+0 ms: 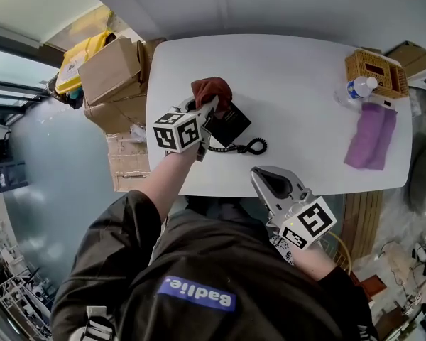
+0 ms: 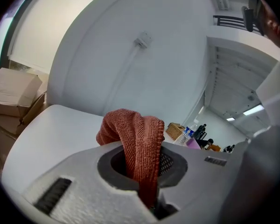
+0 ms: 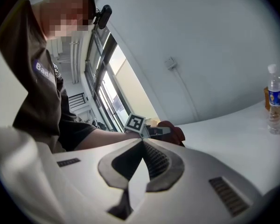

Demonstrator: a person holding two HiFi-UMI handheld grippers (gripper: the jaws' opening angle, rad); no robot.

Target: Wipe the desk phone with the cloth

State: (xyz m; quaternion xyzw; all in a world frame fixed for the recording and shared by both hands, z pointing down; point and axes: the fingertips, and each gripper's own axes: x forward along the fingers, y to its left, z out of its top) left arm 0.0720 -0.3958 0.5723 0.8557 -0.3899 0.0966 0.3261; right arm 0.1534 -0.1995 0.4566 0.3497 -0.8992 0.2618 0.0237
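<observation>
A black desk phone with a coiled cord lies on the white table, left of centre. My left gripper hangs over the phone's left part, shut on a rust-red cloth. In the left gripper view the cloth hangs pinched between the jaws of the left gripper and bunches above them. My right gripper is held at the table's front edge, apart from the phone, shut with nothing in it. In the right gripper view its tips meet, with the cloth beyond.
A wicker basket, a water bottle and a purple cloth sit at the table's right end. Cardboard boxes and a yellow bin stand against the left end. The bottle also shows in the right gripper view.
</observation>
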